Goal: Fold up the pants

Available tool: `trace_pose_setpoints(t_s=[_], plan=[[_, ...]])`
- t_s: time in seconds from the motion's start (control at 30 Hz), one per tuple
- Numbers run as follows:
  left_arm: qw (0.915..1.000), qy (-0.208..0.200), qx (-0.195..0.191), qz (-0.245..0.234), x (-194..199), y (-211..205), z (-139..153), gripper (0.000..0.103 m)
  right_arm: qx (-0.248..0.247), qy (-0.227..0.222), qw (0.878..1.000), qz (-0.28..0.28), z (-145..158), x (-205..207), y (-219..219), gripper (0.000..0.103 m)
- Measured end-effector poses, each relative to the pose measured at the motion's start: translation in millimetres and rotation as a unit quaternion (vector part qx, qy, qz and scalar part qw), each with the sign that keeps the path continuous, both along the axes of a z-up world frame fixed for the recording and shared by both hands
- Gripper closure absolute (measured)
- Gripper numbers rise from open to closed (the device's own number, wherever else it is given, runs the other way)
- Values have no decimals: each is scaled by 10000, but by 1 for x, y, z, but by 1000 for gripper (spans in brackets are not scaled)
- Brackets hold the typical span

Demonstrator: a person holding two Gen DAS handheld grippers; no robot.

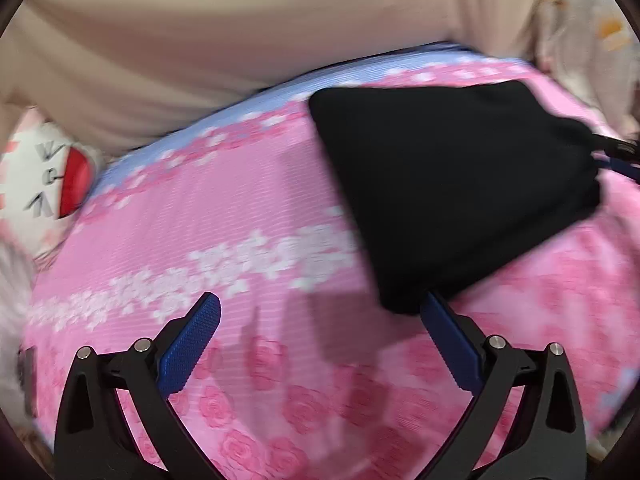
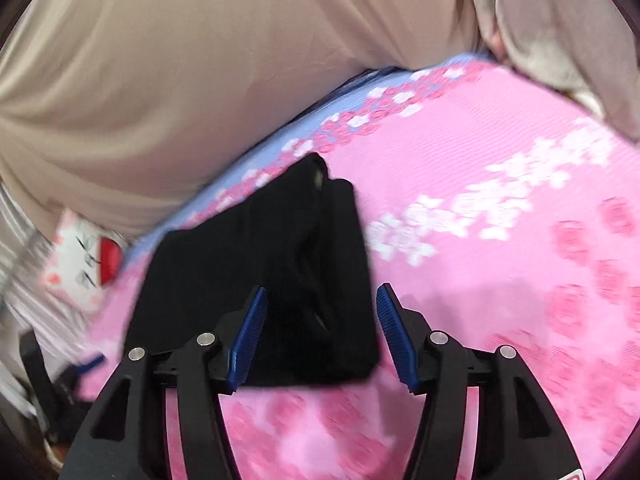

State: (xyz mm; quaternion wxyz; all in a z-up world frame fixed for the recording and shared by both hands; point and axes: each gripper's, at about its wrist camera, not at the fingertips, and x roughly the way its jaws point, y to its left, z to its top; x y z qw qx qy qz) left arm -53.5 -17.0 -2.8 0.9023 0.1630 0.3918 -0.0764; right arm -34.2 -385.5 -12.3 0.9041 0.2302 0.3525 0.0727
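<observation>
The black pants (image 1: pixel 448 184) lie folded into a compact bundle on the pink floral bedsheet (image 1: pixel 240 220). My left gripper (image 1: pixel 320 312) is open and empty, hovering over the sheet just left of the bundle's near corner. In the right wrist view the pants (image 2: pixel 256 264) lie straight ahead. My right gripper (image 2: pixel 320 300) is open, its blue fingers (image 2: pixel 250 332) standing either side of the bundle's near edge, holding nothing. The right gripper's tip shows at the left wrist view's right edge (image 1: pixel 616 156), beside the pants.
A person in a beige top (image 1: pixel 200 40) stands close behind the bed's far edge. A white cushion with red print (image 1: pixel 52 176) lies at the left. Grey-beige bedding (image 2: pixel 560 40) is piled at the far right. Both views are motion-blurred.
</observation>
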Motion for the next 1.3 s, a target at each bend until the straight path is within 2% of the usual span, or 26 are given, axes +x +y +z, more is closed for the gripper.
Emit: trace_pose_setpoints(t_s=[0.07, 0.1, 0.2, 0.27, 0.3, 0.33, 0.37, 0.4, 0.43, 0.47, 0.53, 0.6, 0.63, 0.67, 0.7, 0.73, 0.77, 0.8, 0.87, 0.93, 0.97, 1.0, 1.07, 1.17, 1.27, 1.3], plan=[[9992, 88, -382, 44, 11, 3, -4, 7, -343, 193, 9992, 63, -8, -3, 2, 42], [9990, 98, -441, 13, 15, 1, -6, 8, -486, 295, 9983, 109, -14, -5, 3, 42], [9995, 181, -159, -181, 21, -10, -17, 13, -722, 549, 9956, 231, -27, -7, 8, 42], [9997, 44, -104, -232, 18, -13, -20, 13, -882, 462, 9946, 301, -26, -11, 11, 42], [9996, 41, -135, -234, 20, -12, -20, 16, -958, 473, 9938, 314, -25, -10, 13, 42], [9992, 108, -293, -251, 24, -10, -20, 33, -993, 498, 9933, 324, -26, -7, 14, 41], [9979, 229, -513, -331, 27, -9, -19, 55, -1019, 513, 9929, 344, -27, -2, 16, 45], [9946, 445, -823, -451, 32, -7, -17, 65, -1093, 492, 9921, 369, -25, 4, 19, 65], [9898, 651, -1114, -603, 39, -6, -13, 84, -1121, 441, 9918, 436, -22, 10, 23, 77], [9894, 641, -1147, -624, 40, -6, -8, 86, -1118, 431, 9912, 570, -19, 18, 29, 84], [9913, 278, -1080, -698, 39, -2, 15, 86, -1304, 382, 9890, 590, -6, 23, 35, 89], [9917, 152, -1042, -743, 36, 6, 29, 86, -1166, 251, 9916, 494, 4, 15, 29, 90], [9915, 226, -1042, -747, 37, 8, 28, 83, -1101, 254, 9926, 451, 4, 11, 24, 90], [9915, 428, -1023, -685, 42, 9, 16, 78, -1045, 417, 9924, 488, -7, 12, 20, 87], [9918, 671, -875, -652, 46, 5, -1, 78, -965, 692, 9914, 544, -25, 16, 17, 86], [9918, 905, -691, -585, 47, 2, -22, 77, -743, 576, 9942, 531, -29, 13, 12, 84], [9941, 571, -739, -559, 40, 3, -20, 70, -577, 655, 9944, 599, -26, 11, 6, 75], [9953, 470, -646, -549, 35, 3, -16, 65, -553, 662, 9949, 527, -23, 9, 2, 66], [9974, 289, -524, -406, 26, 8, -8, 33, -482, 496, 9970, 348, -7, -1, -7, 61], [9974, 152, -635, -290, 20, 18, 4, 23, -415, 323, 9982, 301, 7, -3, -9, 49], [9969, 175, -712, -299, 20, 22, 9, 23, -277, 168, 9990, 315, 16, -1, -9, 35], [9957, 207, -850, -319, 19, 27, 16, 23, -107, 31, 9993, 365, 23, 6, -8, 31], [9937, 217, -1074, -246, 19, 35, 27, 22, 80, -42, 9988, 476, 30, 29, -1, 31], [9934, 140, -1134, -137, 22, 34, 35, 21, -201, -3, 9977, 654, 36, 76, 19, 31], [9930, 20, -1173, -114, 18, 31, 44, 21, -426, 417, 9960, 659, 23, 139, 39, 29], [9922, -13, -1239, -162, 15, 32, 47, 21, -381, 569, 9952, 696, 15, 153, 43, 41]])
